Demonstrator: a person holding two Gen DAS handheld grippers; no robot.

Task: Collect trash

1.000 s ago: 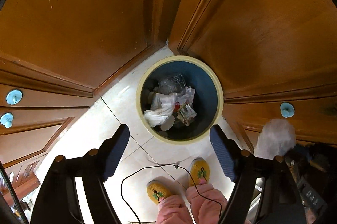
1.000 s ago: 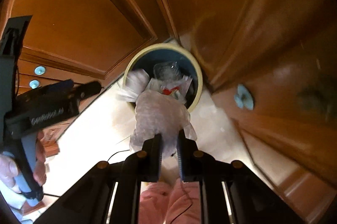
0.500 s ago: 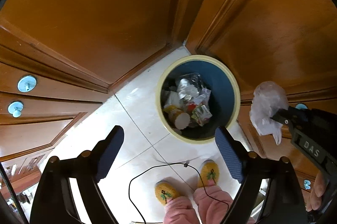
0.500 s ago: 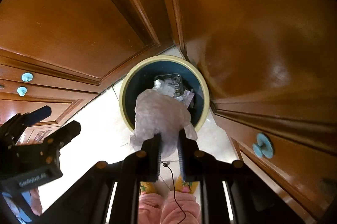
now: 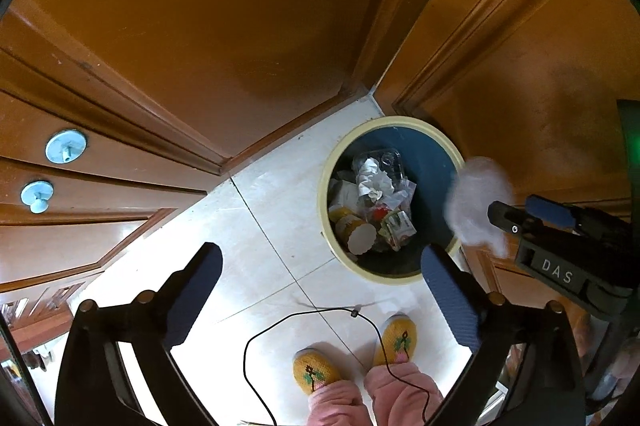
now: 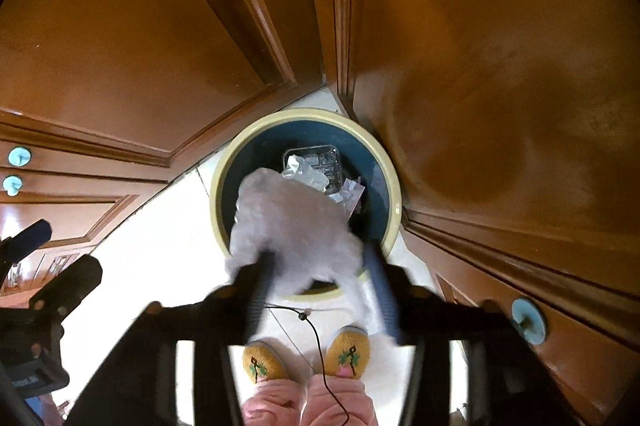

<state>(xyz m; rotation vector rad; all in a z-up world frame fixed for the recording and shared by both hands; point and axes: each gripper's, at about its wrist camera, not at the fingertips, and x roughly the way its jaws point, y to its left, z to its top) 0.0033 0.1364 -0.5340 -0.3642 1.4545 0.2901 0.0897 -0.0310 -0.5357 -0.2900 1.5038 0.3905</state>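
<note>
Left wrist view: your left gripper [image 5: 320, 290] hangs over pale floor tiles [image 5: 256, 226] with its jaws spread wide and nothing between them. Ahead and to the right stands the round bin [image 5: 325, 185], cream rim, dark blue inside, set in the corner where two wooden cabinet doors [image 5: 208, 25] meet. It holds a clear plastic tray [image 5: 386, 161], crumpled white paper [image 5: 374, 179], a yellow cup with a scalloped white lid [image 5: 358, 236] and printed wrappers [image 5: 398, 224]. The pale crumpled plastic bag [image 5: 478, 199] sits blurred at the tips of your right gripper [image 5: 516, 222], over the bin's right rim. Lettering "DAS" reads on that gripper's body. Two light blue knobs [image 5: 66, 145] sit on the drawers at left. A thin black cable [image 5: 300, 318] loops above your yellow slippers [image 5: 316, 370].

Right wrist view: your right gripper [image 6: 320, 290] is blurred; its jaws stand parted, with the plastic bag [image 6: 292, 222] between them and bulging forward over the near half of the bin [image 6: 394, 193]. Whether the fingers [image 6: 260, 290] press the bag you cannot tell. Your left gripper [image 6: 52, 266] shows at the left edge; its label is too blurred to read. One blue knob [image 6: 528, 318] sits low right
</note>
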